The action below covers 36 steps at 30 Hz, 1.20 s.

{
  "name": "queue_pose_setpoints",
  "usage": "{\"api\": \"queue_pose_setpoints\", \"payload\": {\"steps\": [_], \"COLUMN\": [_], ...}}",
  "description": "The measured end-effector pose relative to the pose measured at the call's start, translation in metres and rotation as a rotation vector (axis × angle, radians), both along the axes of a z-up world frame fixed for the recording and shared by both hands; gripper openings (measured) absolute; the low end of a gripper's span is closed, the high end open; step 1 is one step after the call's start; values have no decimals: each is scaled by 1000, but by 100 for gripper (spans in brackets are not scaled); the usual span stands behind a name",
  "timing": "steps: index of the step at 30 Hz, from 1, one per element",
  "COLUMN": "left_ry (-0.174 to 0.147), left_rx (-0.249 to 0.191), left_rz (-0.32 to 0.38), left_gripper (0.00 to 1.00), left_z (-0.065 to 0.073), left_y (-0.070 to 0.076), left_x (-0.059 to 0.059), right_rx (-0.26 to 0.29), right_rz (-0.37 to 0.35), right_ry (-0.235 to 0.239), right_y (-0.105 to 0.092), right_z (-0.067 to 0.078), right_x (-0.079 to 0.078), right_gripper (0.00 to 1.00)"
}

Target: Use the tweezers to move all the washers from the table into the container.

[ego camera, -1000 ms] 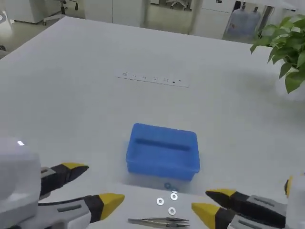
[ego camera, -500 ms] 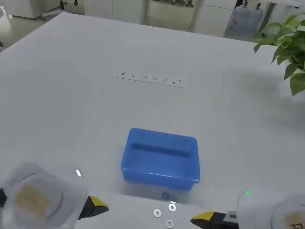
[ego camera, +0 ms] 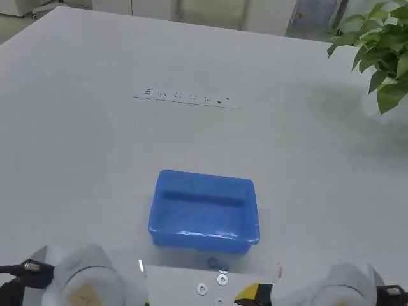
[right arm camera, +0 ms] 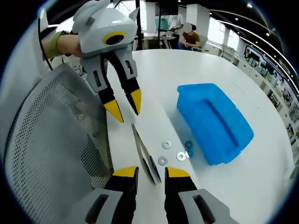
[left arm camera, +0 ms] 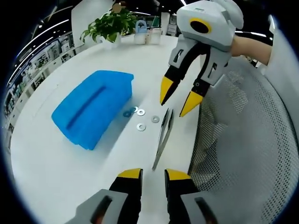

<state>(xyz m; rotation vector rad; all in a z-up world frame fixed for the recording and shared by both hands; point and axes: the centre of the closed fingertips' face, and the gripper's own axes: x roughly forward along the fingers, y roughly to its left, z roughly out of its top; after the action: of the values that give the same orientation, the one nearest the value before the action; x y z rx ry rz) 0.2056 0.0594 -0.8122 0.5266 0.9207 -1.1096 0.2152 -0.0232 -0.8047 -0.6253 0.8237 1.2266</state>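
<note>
The blue container (ego camera: pixel 204 210) stands on the white table, with several silver washers (ego camera: pixel 222 279) and a blue one (ego camera: pixel 213 262) just in front of it. Metal tweezers (left arm camera: pixel 163 135) lie near the table's front edge, beside the washers (left arm camera: pixel 141 127). My left gripper (left arm camera: pixel 153 175) is open and points along the tweezers toward the right gripper (left arm camera: pixel 179 97), which hangs open over their far end. In the right gripper view my right gripper (right arm camera: pixel 151 172) is open above the tweezers (right arm camera: pixel 145 158), facing the left gripper (right arm camera: pixel 125 106). Washers (right arm camera: pixel 162 161) lie between tweezers and container (right arm camera: pixel 215 121).
A grey mesh chair back (left arm camera: pixel 233 140) sits close against the table's front edge, also seen in the right gripper view (right arm camera: pixel 60 140). A built-in socket strip (ego camera: pixel 185 99) lies beyond the container. A green plant (ego camera: pixel 376 44) stands at the far right.
Both grippers have drawn back to the bottom edge of the head view and turned to face each other. The head camera has shifted, and the tweezers have dropped out of its frame.
</note>
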Motion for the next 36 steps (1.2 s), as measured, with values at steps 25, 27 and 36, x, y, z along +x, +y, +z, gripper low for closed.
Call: {"api": "queue_pose_setpoints", "payload": {"steps": [25,27,36], "left_ry": [-74,-82,-148], "left_rx": [146,142,105], "left_rz": [-145,-164,-198], "left_gripper": [0,0,0], "left_z": [-15,-13,11], "left_y": [-5,-5,-7], "left_x": [0,-1,0], "right_rx": [14,14,13], "right_rz": [20,29,76], "right_ry": [-3,-3,-13], "right_y": [0,0,5], "right_z": [-2,-2,-4], "right_x": [1,1,1], "right_gripper": [19,19,20]}}
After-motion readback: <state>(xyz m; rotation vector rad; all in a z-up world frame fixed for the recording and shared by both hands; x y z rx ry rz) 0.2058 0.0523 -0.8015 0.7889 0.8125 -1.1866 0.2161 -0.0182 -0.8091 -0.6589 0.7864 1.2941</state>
